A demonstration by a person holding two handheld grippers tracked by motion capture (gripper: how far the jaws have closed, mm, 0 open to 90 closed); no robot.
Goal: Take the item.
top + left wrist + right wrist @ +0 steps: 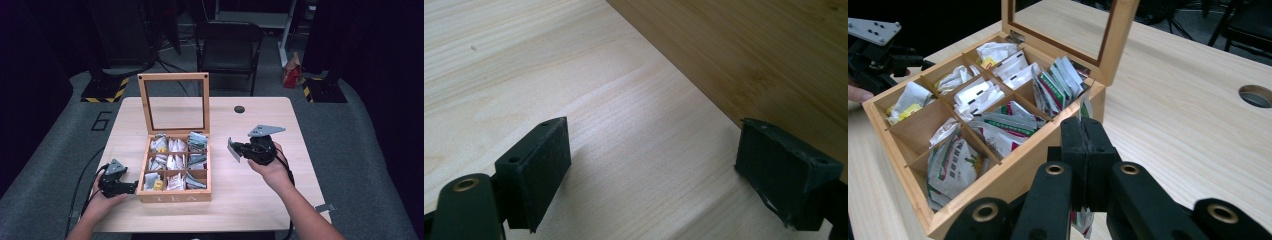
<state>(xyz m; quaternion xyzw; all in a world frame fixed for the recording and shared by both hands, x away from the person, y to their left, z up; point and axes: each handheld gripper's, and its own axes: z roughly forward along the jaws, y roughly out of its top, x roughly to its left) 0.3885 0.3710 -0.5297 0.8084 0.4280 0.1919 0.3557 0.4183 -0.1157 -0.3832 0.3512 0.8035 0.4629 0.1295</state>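
Pinching a tea packet [233,149] between pressed-together jaws, the right gripper [241,148] hangs at three o'clock of the open tea box [173,196]. The left gripper [133,187], jaws spread and empty, sits on the table [260,195] at the box's eight o'clock, beside its wall.

A: What colour is the tea box [173,197]?
B: Honey-brown wood, darker than the pale, fine-grained tabletop [260,200] under it.
A: And the packets [998,97] inside?
B: Mostly white, some striped green and red; one in the box's corner shows yellow.
A: The jaws?
B: Black.
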